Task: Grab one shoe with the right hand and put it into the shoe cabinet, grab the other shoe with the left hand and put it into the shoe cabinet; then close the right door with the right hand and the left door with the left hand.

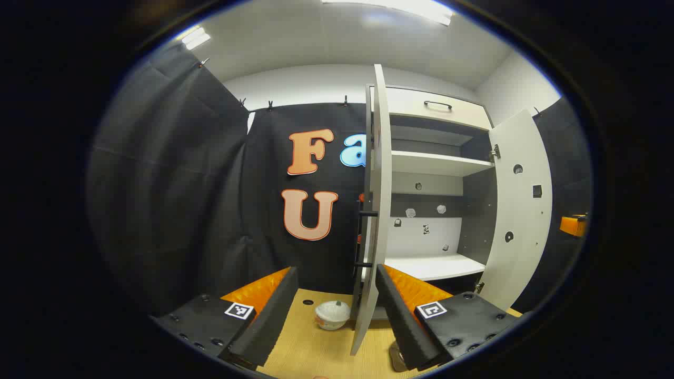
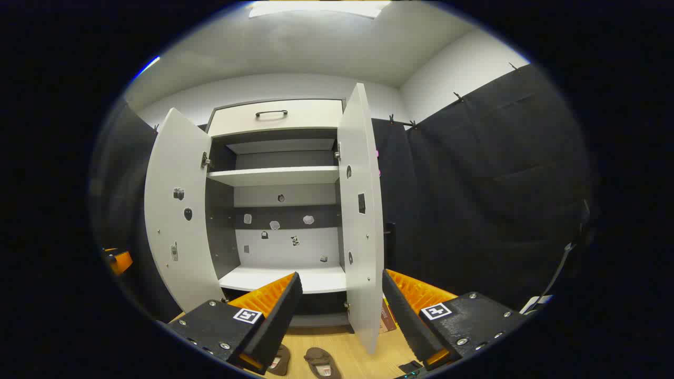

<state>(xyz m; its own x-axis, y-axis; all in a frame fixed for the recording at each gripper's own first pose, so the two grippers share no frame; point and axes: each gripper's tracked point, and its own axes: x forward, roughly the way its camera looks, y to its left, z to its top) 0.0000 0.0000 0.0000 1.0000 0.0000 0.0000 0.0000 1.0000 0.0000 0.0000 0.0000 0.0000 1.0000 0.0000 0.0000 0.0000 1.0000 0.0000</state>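
Left gripper [image 1: 334,310] held w/ fingers spread wide apart, nothing between them but the wood floor [image 1: 305,347]. Faced the shoe cabinet [image 1: 437,179] from off to one side, left door [image 1: 375,210] swung out and seen nearly edge-on just past the fingertips, right door [image 1: 518,205] open too. Small white lidded pot [image 1: 332,315] sat on floor beside left door's bottom edge. Right gripper [image 2: 339,310] likewise gaped open, empty, pointed at cabinet front w/ both doors open. Two brown shoes [image 2: 318,362] lay side by side on floor below right gripper, in front of cabinet (partly cut off at bottom edge, so details unclear). Shelves [image 2: 274,176] inside bare of shoes.
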